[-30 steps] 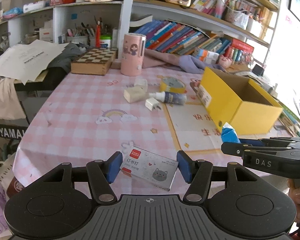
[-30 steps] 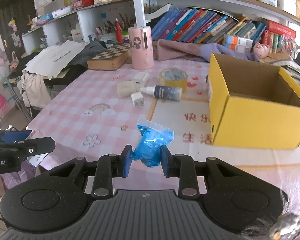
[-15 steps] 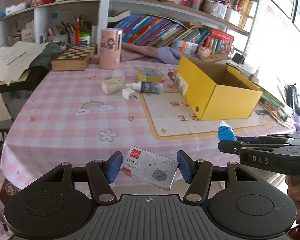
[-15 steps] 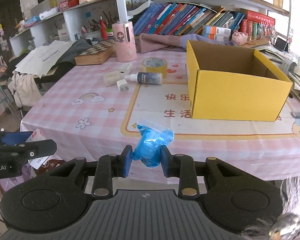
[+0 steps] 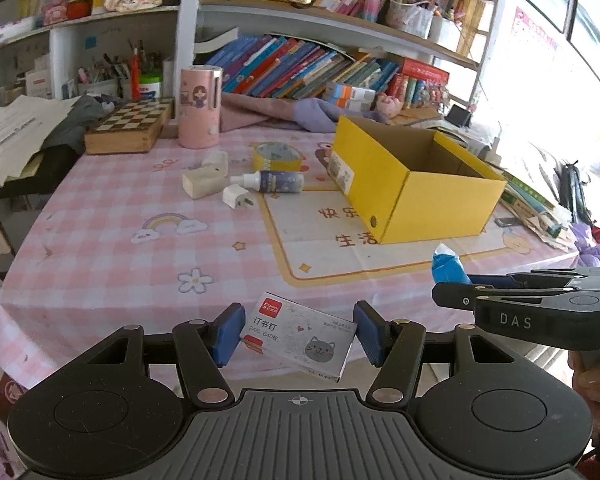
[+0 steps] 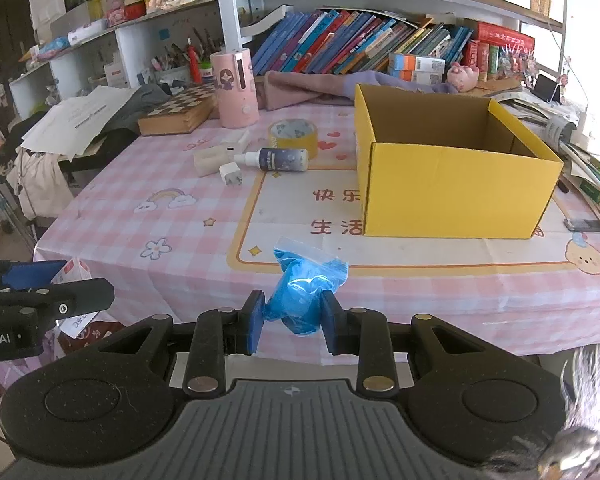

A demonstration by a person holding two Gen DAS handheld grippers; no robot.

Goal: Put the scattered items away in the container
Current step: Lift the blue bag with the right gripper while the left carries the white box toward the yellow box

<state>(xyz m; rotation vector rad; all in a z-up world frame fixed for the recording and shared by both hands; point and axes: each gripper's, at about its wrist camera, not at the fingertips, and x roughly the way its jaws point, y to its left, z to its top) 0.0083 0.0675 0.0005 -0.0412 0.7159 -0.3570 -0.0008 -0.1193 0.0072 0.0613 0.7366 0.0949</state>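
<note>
1. Where writing can be read, "DAS" is seen on the right claw (image 5: 454,286) in the left wrist view, and "bot.AI" on the left claw (image 6: 60,284) in the right wrist view.
2. One staple box (image 5: 298,334), printed with 订书钉, "24/6", a red logo and a grey cat face, is held tilted between the blue pads of the left claw (image 5: 298,334), at the near edge of the table (image 5: 100,248).
3. One crumpled blue plastic bag (image 6: 300,292) is pinched narrowly by the right claw (image 6: 290,326), also at the near edge.
4. One open yellow cardboard box (image 6: 452,192) stands on the right of the table, with a white label on its left end; nothing is seen inside it.
5. Red characters 快乐 and 生活 are printed on the tablecloth just left of the box.
6. Farther left, four things are counted close together: one tape roll (image 6: 293,133), one spray bottle (image 6: 276,159), one white charger plug (image 6: 231,173), one cream block (image 6: 214,159).
7. One pink cylinder (image 6: 238,88) and one chessboard case (image 6: 178,110) stand at the far side.
</note>
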